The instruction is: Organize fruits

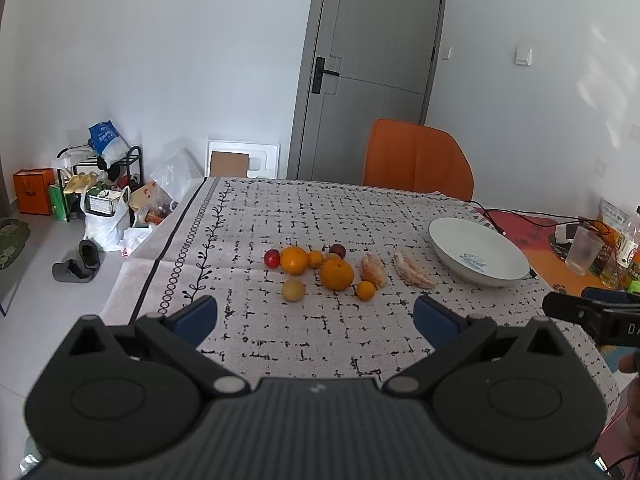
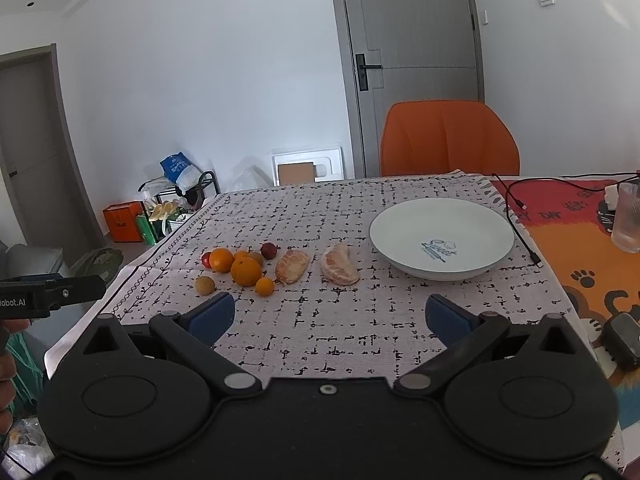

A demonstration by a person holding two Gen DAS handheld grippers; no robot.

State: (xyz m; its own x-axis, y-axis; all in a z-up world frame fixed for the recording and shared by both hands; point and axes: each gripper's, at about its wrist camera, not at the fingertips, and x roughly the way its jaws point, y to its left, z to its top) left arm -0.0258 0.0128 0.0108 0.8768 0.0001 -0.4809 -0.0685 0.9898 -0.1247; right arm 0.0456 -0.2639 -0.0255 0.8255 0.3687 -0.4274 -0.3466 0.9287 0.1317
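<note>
Oranges (image 2: 245, 271), small red fruits (image 2: 268, 250) and two peeled citrus halves (image 2: 292, 266) clustered on the tablecloth, left of an empty white plate (image 2: 441, 233).

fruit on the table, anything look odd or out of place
Two peeled citrus halves lie bare on the patterned tablecloth, while the other fruits are whole. All the fruit sits loose on the cloth beside the empty white ceramic bowl. Nothing is spilled or visibly damaged.

- Orange chair (image 2: 450, 138) behind table, before a grey door (image 2: 408, 60).
- Ribbed glass (image 2: 628, 216) on orange mat (image 2: 580, 248) (right side).
- Black cable (image 2: 520, 216) trails nearby.
- Bags and shoe rack (image 1: 100, 184) against wall.
</note>
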